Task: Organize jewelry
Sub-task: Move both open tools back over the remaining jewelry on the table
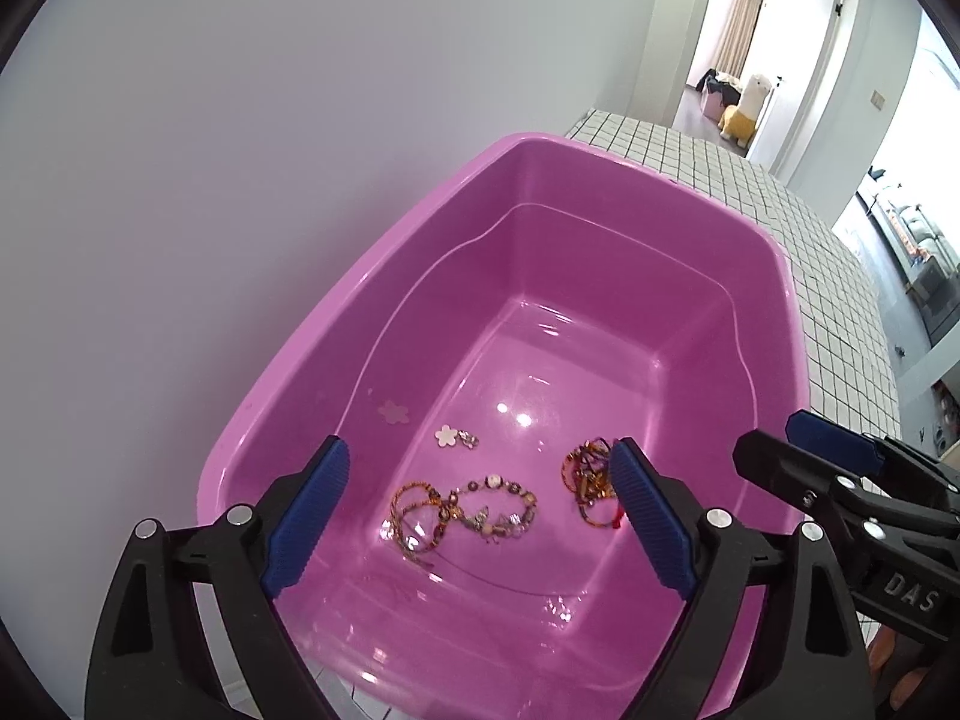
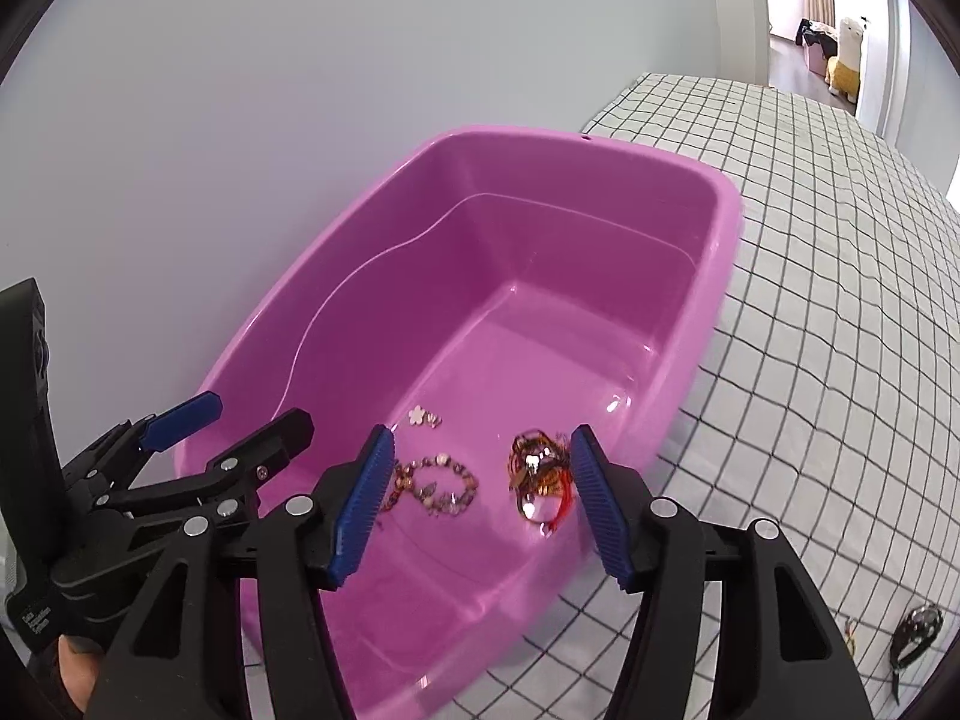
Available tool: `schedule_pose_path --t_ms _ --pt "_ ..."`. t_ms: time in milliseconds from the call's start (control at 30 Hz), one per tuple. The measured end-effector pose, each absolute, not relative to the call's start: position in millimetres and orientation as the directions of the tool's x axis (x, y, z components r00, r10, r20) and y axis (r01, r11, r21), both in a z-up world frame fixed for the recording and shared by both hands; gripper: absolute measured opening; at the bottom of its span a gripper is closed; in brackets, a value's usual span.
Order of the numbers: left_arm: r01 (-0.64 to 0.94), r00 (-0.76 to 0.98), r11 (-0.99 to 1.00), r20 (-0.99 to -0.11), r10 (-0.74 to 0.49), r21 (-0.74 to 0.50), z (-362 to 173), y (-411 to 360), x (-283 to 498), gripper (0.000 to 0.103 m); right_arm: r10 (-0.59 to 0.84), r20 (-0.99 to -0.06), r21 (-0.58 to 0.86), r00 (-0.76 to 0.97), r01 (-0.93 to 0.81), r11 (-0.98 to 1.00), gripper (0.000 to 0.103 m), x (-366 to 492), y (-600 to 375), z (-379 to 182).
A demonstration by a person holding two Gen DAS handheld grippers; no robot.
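A pink plastic tub (image 1: 780, 276) stands on a checked cloth against the wall; it also shows in the right wrist view (image 2: 729, 222). On its floor lie a beaded bracelet (image 1: 498, 507) (image 2: 444, 483), a tangle of orange-gold jewelry (image 1: 591, 480) (image 2: 537, 468) and a white flower charm (image 1: 447, 435) (image 2: 418, 416). My left gripper (image 1: 480, 519) is open and empty above the tub's near end. My right gripper (image 2: 480, 501) is open and empty over the tub, and it also shows in the left wrist view (image 1: 798, 444). The left gripper shows in the right wrist view (image 2: 234, 414).
The checked cloth (image 2: 840, 312) spreads to the right of the tub. A dark watch (image 2: 915, 630) and a small trinket (image 2: 851, 630) lie on it at the lower right. A white wall (image 1: 240, 180) stands close behind the tub. A doorway (image 1: 750, 48) opens far back.
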State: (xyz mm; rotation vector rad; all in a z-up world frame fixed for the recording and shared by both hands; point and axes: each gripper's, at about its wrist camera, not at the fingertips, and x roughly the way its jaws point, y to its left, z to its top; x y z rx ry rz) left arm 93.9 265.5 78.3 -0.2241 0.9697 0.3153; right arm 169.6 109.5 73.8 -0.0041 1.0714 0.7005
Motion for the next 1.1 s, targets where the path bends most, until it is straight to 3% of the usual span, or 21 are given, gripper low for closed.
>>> schedule_pose_path --t_ms 67,300,600,1100 --pt "-0.353 0.53 0.935 -0.833 0.158 -0.047 80 258 88 0.089 0.513 -0.805 0.313 0.298 -0.521 0.794 0.063 157 99 76" --pt "-0.328 0.562 0.943 -0.812 0.157 -0.045 92 224 63 0.089 0.546 -0.768 0.343 0.334 -0.504 0.792 0.063 112 41 85" --pt "-0.253 0.637 0.963 -0.765 0.093 -0.093 112 148 23 0.093 0.489 -0.75 0.329 0.446 -0.39 0.86 0.063 55 -85 92" --pt "-0.127 0.598 0.99 -0.801 0.026 -0.062 68 20 -27 0.095 0.355 -0.767 0.275 0.535 -0.225 0.935 0.066 -12 -253 49"
